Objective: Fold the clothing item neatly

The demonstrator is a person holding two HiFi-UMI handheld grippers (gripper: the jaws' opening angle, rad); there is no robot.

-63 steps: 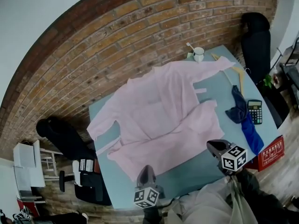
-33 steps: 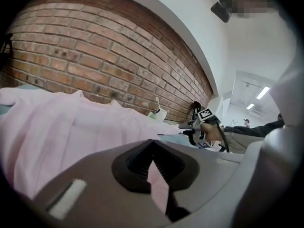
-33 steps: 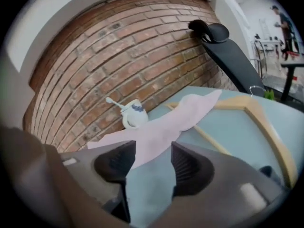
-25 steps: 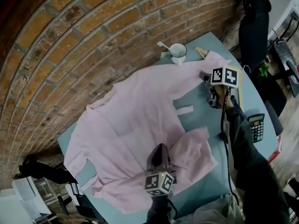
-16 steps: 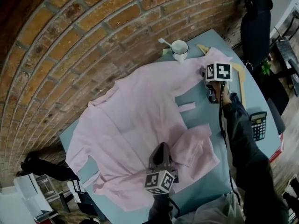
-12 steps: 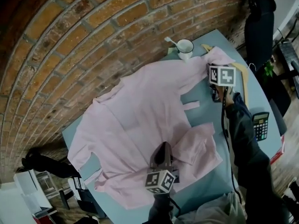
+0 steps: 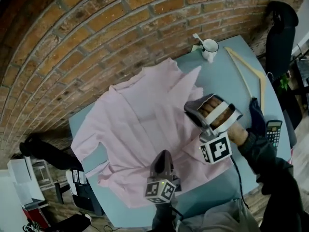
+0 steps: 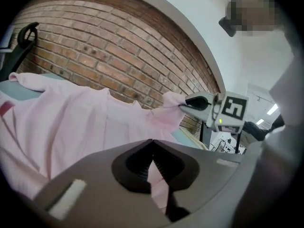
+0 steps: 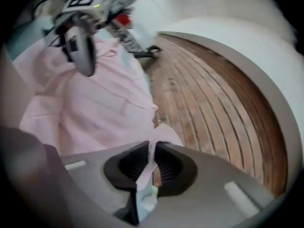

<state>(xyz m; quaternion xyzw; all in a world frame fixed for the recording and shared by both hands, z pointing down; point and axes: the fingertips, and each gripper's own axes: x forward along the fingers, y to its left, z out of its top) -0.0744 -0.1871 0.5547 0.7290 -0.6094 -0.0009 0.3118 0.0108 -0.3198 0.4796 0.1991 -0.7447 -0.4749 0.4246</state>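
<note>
Pinching pale pink long-sleeved shirt [image 7: 135,124] with both: left gripper [image 8: 153,151] clenched on fabric fold between jaws; right gripper [image 9: 151,151] jaws have just been closing, grasping sleeve end. Rest of shirt spreads ahead of jaws over light blue tabletop [image 7: 227,81].

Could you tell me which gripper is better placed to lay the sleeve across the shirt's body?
Right. The right gripper, whose jaws have just been closing, grips the sleeve, lifted above the middle of the shirt. The left gripper is shut on the shirt's near edge, anchoring it.
</note>
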